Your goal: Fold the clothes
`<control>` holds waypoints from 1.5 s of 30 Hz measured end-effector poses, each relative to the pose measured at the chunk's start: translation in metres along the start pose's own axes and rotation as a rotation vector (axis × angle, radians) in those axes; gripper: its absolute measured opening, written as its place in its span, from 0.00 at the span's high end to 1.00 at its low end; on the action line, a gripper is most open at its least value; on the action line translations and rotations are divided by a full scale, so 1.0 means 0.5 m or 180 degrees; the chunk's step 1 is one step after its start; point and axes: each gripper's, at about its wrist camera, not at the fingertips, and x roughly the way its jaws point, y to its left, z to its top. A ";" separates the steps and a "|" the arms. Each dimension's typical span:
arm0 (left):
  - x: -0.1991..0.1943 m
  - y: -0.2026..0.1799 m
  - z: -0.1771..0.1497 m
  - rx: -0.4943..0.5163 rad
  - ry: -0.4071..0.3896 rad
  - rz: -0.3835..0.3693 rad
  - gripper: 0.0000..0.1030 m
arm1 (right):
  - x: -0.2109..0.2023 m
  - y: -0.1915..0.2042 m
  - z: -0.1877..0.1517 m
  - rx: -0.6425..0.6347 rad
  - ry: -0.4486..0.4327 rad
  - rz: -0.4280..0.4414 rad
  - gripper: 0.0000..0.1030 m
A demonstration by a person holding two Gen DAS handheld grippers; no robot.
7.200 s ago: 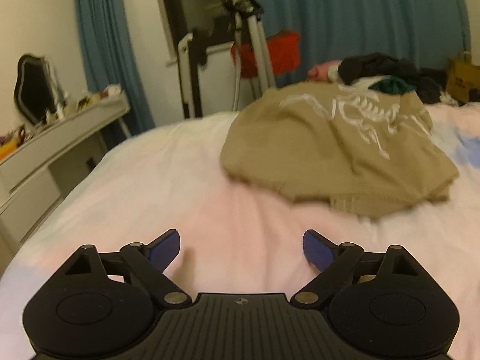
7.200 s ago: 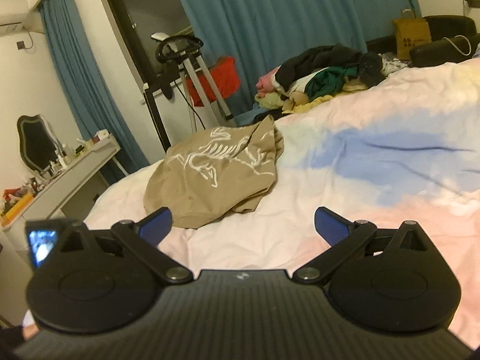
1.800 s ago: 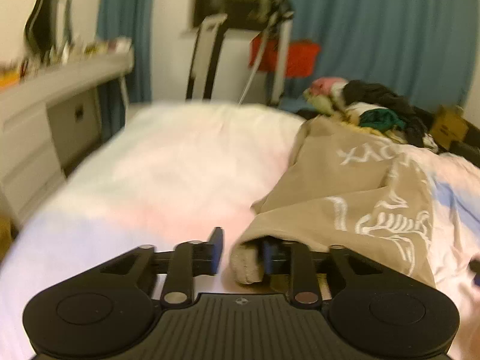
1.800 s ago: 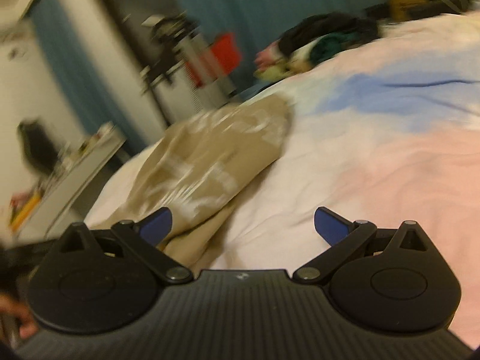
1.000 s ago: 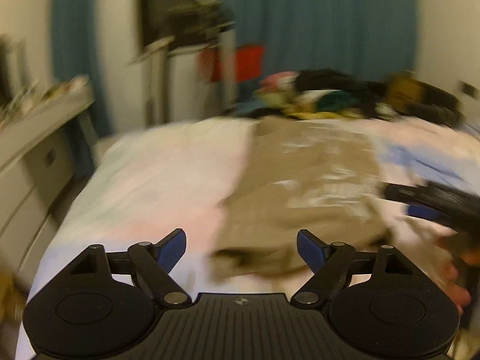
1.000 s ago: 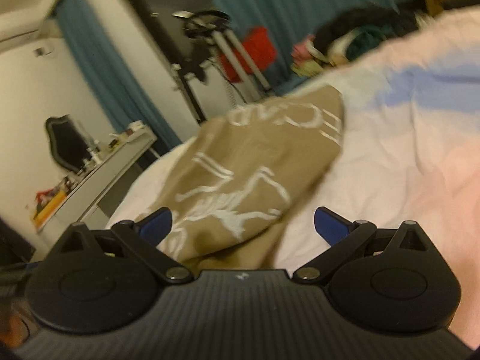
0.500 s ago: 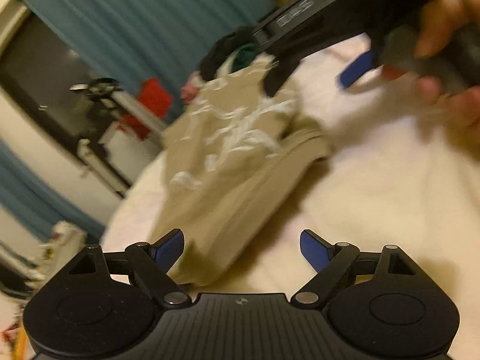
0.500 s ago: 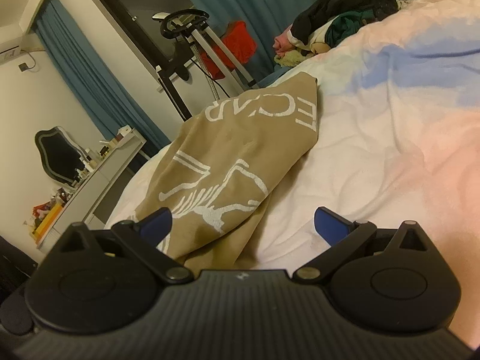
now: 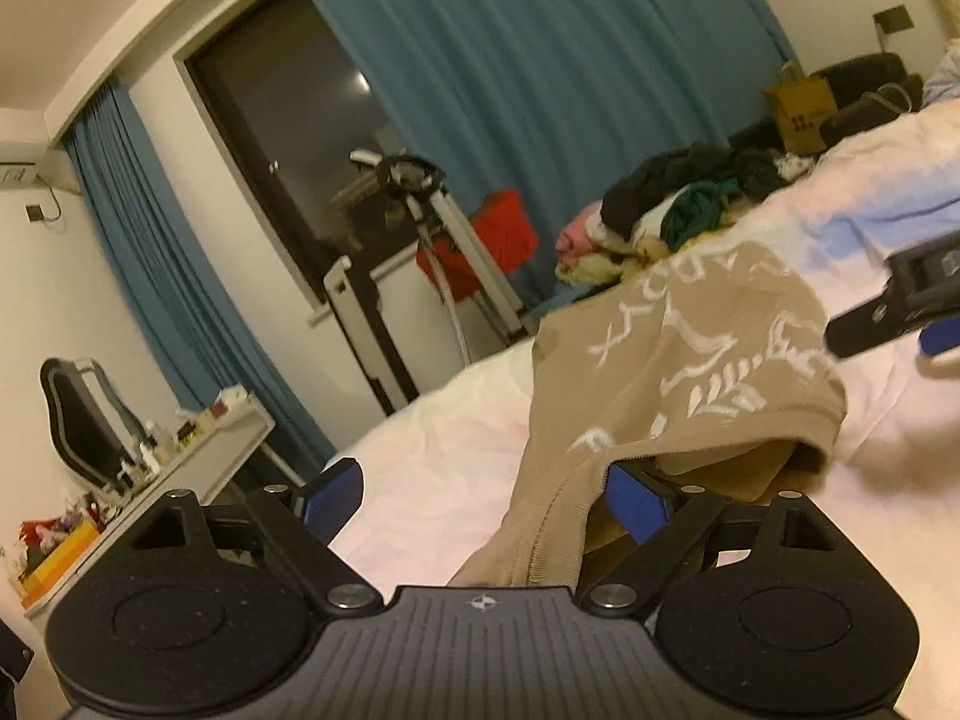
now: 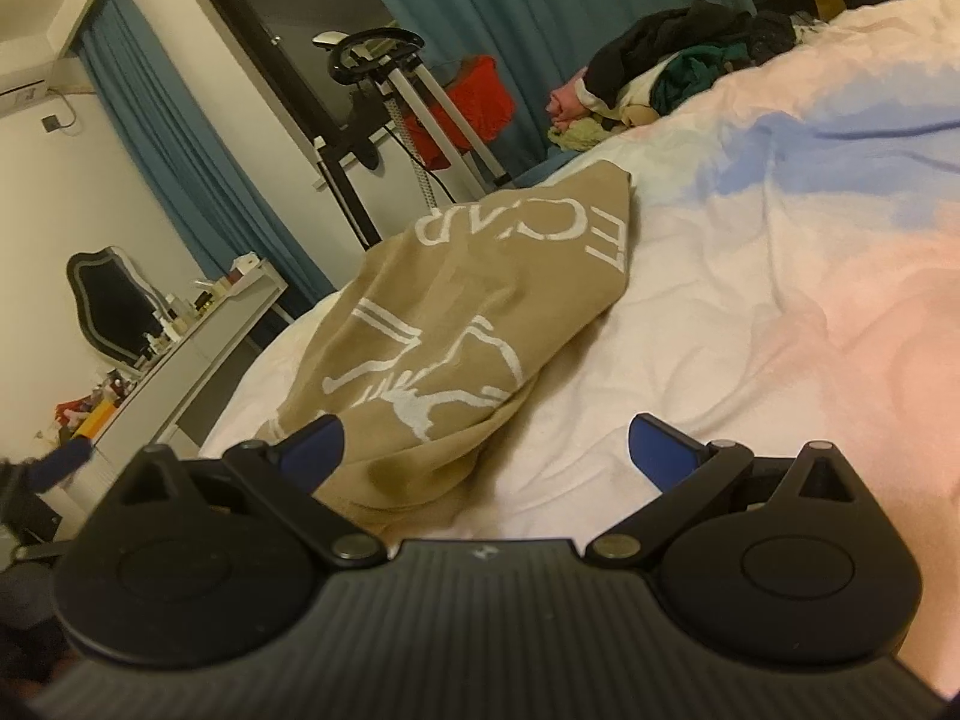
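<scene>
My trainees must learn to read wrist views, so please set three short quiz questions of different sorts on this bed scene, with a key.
1. True or false: the left gripper is shut on the tan sweatshirt.
2. Which lies at the far edge of the bed? A) a heap of mixed clothes B) a stack of books C) a suitcase
3. Fill in: the right gripper has its fingers ____.

Key: 1 false, it is open, with the ribbed hem between its fingers; 2 A; 3 open, over the sweatshirt's near end.

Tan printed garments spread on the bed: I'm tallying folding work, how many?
1: the tan white-printed sweatshirt lies before both open grippers; the far clothes heap may hide more.
</scene>
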 end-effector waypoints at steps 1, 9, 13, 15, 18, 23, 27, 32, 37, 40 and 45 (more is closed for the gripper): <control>0.006 0.002 -0.002 0.0005 0.0052 0.0008 0.13 | -0.001 0.003 -0.001 -0.0020 -0.0003 0.0008 0.00; 0.061 0.038 -0.035 -0.0189 0.0620 0.0078 0.13 | -0.002 0.014 -0.007 -0.0121 0.0014 0.0010 0.00; 0.072 0.071 -0.041 -0.0423 0.0757 0.0119 0.13 | -0.001 0.013 -0.007 -0.0119 0.0012 0.0006 0.00; 0.070 0.090 -0.041 -0.0561 0.0750 0.0136 0.13 | -0.001 0.012 -0.007 -0.0106 0.0006 0.0012 0.00; 0.068 0.111 -0.041 -0.0703 0.0762 0.0116 0.13 | -0.005 0.011 -0.006 -0.0094 -0.0022 0.0029 0.00; 0.074 0.118 -0.043 -0.0801 0.0825 0.0024 0.13 | -0.011 0.033 -0.009 -0.0303 -0.0060 0.0129 0.00; 0.084 0.128 -0.044 -0.0898 0.0835 0.0006 0.13 | -0.001 0.095 -0.035 -0.1011 0.0041 0.0199 0.00; 0.088 0.145 -0.043 -0.1083 0.0863 -0.0025 0.13 | 0.046 0.138 -0.063 -0.1560 0.0211 -0.0058 0.00; 0.093 0.160 -0.043 -0.1255 0.0896 -0.0053 0.13 | 0.088 0.068 -0.012 -0.0584 0.0286 -0.0044 0.00; 0.098 0.154 -0.040 -0.1323 0.0866 -0.0112 0.13 | 0.108 0.022 0.023 0.0046 0.0276 0.0152 0.00; 0.105 0.159 -0.035 -0.1468 0.0796 -0.0112 0.13 | 0.139 0.001 0.040 0.0456 0.0324 0.0221 0.00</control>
